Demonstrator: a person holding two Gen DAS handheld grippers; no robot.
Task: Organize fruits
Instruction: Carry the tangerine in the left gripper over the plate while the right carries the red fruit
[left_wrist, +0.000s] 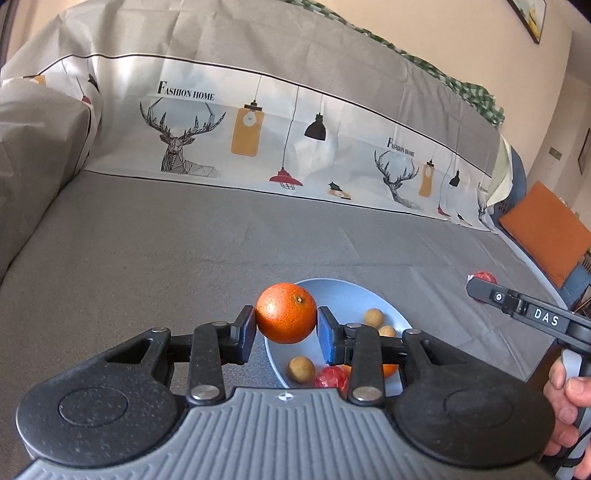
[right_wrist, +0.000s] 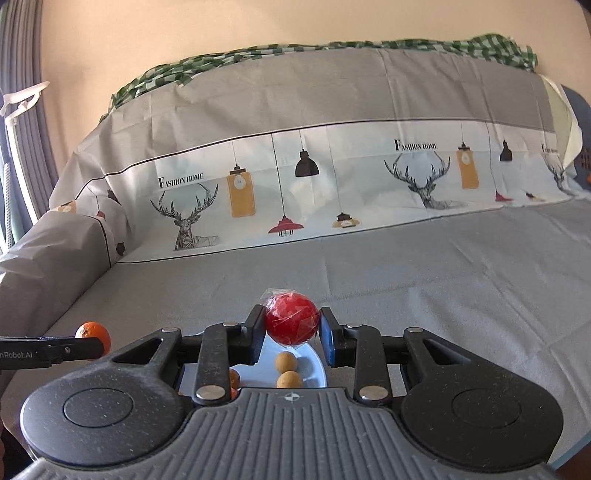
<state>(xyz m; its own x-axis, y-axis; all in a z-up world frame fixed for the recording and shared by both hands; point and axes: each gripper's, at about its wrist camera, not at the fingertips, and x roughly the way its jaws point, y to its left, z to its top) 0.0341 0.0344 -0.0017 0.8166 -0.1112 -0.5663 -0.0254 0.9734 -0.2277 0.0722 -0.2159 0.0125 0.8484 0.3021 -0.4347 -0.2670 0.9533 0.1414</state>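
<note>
The left claw (left_wrist: 286, 325) is squeezed shut on an orange (left_wrist: 286, 313), one pad on each side. It hangs over the near left edge of the blue plate (left_wrist: 347, 295). The right claw (right_wrist: 292, 326) is pinched on a red fruit in clear wrap (right_wrist: 292, 319), also over the plate (right_wrist: 255, 371). The plate sits on a bed with a gray sheet (left_wrist: 147, 240). Small brown fruits (left_wrist: 373, 316) lie in it already, with another orange and another red one at the near side.

To do this well, I think each claw should go low over a bare spot, then open slowly. Round fruit rolls, so a drop from high up might bounce out or bump the small ones.
</note>
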